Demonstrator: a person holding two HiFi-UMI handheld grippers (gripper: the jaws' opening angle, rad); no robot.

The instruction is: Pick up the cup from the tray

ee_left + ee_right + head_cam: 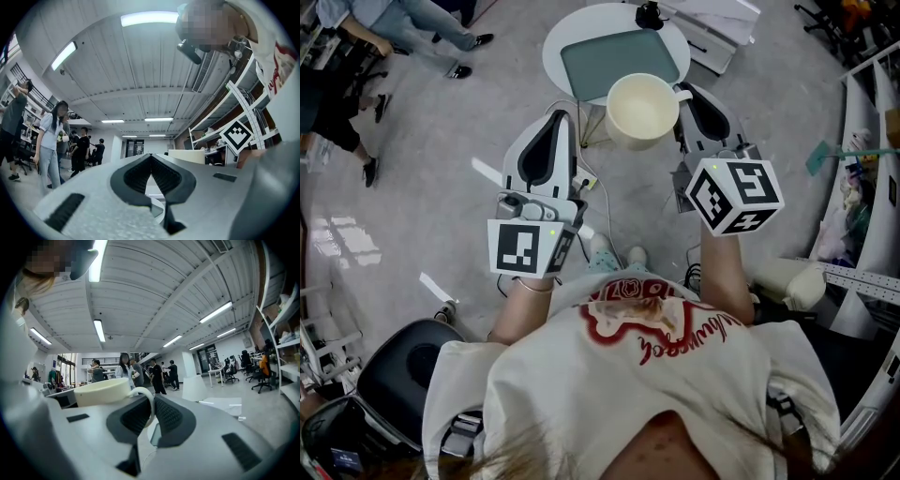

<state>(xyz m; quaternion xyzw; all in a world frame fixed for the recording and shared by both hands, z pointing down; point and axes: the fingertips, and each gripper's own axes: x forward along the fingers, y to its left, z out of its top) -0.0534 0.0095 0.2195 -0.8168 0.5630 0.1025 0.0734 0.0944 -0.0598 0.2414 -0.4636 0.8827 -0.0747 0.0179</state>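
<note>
Grey floor [422, 122] takes up most of the head view, with open room to the left of the person holding the tools. A shelf rack [872, 187] runs down the right edge and a black chair [408, 361] stands at lower left.

Round white worktop [555, 45] stands ahead of the person. It carries a green tray [614, 54], which shows bare green surface.

Left tongs [559, 118] hang to the left of the cup and apart from it. In the left gripper view the jaws meet at the tips and grip nothing.

Right tongs [684, 94] are closed on the cup's handle [149, 403]. In the right gripper view the white loop sits pinched between the two dark pads.

Cream cup [640, 108] is held in the air, upright and mouth up, just left of the right jaws. From the head view it overlaps the tray's near right corner and the worktop's near rim. Its inside shows only cream wall and bottom. The cup body rests on neither tray nor worktop, and its left side faces the gap between the two tools.
</note>
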